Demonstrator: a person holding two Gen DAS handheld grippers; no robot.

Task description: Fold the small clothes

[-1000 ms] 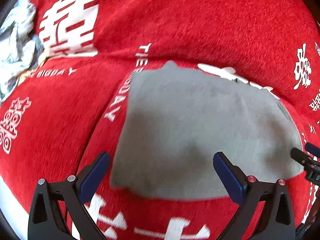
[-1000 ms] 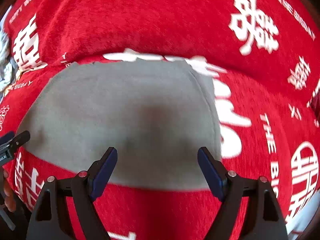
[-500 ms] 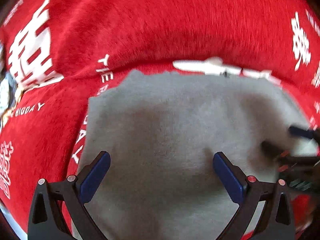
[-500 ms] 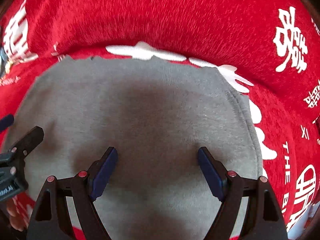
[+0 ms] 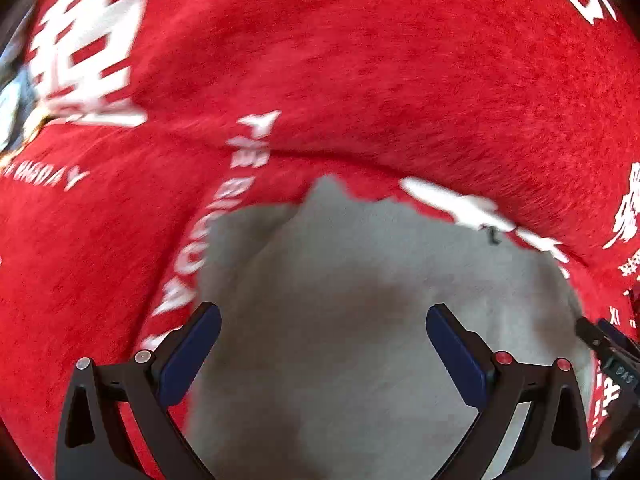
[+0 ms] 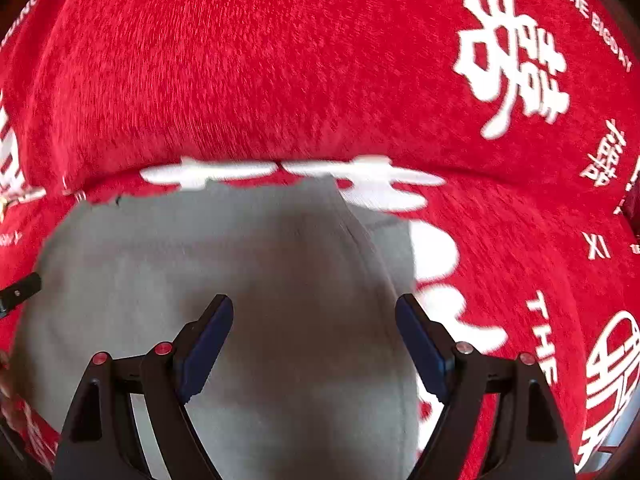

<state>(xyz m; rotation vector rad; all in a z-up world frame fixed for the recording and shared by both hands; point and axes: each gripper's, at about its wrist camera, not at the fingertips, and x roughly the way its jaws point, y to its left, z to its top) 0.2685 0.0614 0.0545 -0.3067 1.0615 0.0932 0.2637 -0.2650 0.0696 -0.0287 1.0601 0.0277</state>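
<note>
A grey garment [image 5: 360, 320] lies flat on a red cloth [image 5: 360, 60] printed with white characters (its far edge sits just under a raised fold of that cloth). The left gripper [image 5: 322, 344] hangs over the garment with jaws spread wide and nothing between them. The right gripper [image 6: 314, 336] hangs likewise, also parted and empty.

A red plush cloth with white printed characters and the words "THE BIGDAY" [image 5: 360, 60] fills almost the whole frame in both wrist views. A fold runs across its middle, dividing upper and lower parts. At the far left edge of the left view, a pale crumpled material [image 5: 10, 108] shows, blurred.
</note>
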